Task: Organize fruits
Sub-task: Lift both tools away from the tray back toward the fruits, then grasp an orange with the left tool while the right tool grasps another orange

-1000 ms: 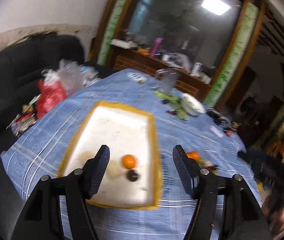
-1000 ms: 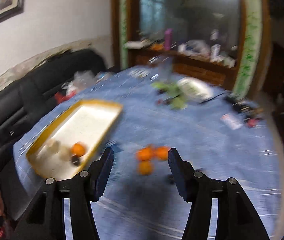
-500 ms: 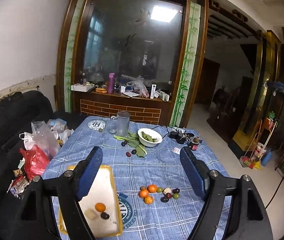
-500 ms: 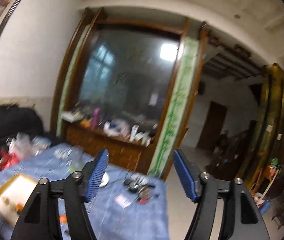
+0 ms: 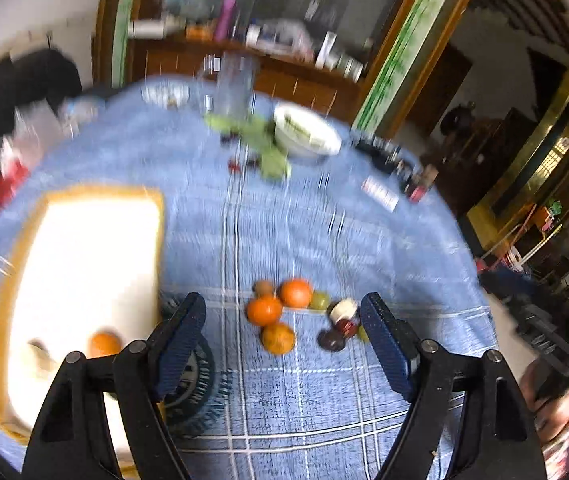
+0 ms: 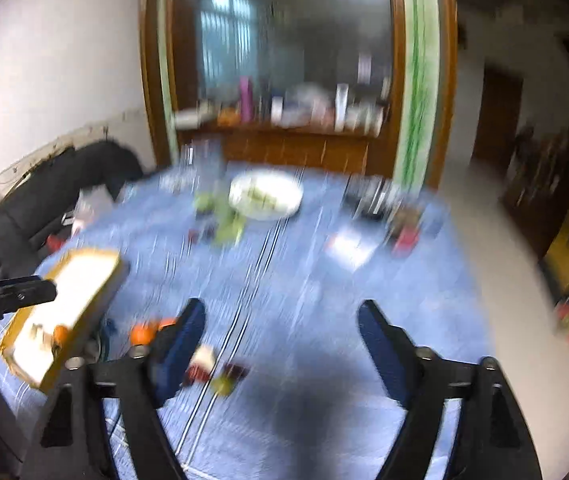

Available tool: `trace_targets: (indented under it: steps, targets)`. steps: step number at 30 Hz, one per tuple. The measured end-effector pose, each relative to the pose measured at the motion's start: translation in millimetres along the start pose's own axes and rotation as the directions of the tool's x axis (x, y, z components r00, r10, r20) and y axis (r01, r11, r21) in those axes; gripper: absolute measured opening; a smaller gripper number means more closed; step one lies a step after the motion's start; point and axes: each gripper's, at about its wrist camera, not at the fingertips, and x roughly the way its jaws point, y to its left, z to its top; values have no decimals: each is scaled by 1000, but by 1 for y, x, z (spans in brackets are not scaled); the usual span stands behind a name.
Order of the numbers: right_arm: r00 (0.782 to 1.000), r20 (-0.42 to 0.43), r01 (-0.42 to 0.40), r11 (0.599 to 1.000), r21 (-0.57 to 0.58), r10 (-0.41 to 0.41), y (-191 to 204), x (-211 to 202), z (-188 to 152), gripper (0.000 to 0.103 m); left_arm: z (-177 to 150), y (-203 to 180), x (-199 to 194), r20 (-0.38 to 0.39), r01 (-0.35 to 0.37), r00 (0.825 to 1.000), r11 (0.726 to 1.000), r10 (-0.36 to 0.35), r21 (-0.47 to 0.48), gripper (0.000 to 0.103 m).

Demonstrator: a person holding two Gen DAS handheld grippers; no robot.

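A yellow-rimmed white tray (image 5: 156, 216) lies on the left of the blue checked tablecloth, with an orange (image 5: 103, 344) and a pale fruit (image 5: 40, 354) inside. Three oranges (image 5: 265, 310) cluster on the cloth beside small green, brown and dark fruits (image 5: 330, 340). My left gripper (image 5: 282, 320) hangs above this cluster, jaws apart and closing, nothing pressed between them. In the right wrist view the tray (image 6: 112, 276) and an orange (image 6: 142, 333) sit left of my right gripper (image 6: 280, 320), whose jaws are closing over bare cloth. Small dark and green fruits (image 6: 224, 376) lie beside its left finger.
A white bowl (image 5: 306, 132), green leaves (image 5: 268, 148), a clear glass (image 5: 236, 88) and small items (image 5: 404, 172) stand at the far side of the table. Plastic bags (image 5: 16, 148) and a black sofa (image 6: 44, 200) are on the left. A hand (image 5: 552, 408) shows at the lower right.
Both views swung up to the room half a second ago and have dropped back to the table. The left gripper now looks at the loose fruit cluster instead of the tray.
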Motion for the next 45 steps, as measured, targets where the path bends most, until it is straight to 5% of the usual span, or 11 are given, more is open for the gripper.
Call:
trace_targets:
  steps: [5,13,24,28,43,45]
  targets:
    - [984,-154,-78,993,86,91,0,83,-35,60,-11,15,59,-110,-16,994,1000,14,-19,50]
    - [958,-214,-189,982,28,191,40,127,-33,60,-19,27,99,-146,-54,988,998,53,-7,49]
    - [927,-282,-275,959,-63,247,105,178,-33,60,-13,41,84,-105,8,994,997,-16,-73,39]
    - [894,-287,-365,931,-17,345,100,176,-35,36,-15,39,91,-120,3,993,999,-8,-44,39]
    - [929,-160,-313,940,138,333,42,161,-29,36,-19,12,125,-169,38,985,999,-37,1,43]
    - [931,-160,-308,940,144,329,41,163,-29,36,-21,3,128,-148,5,989,999,2,45,43]
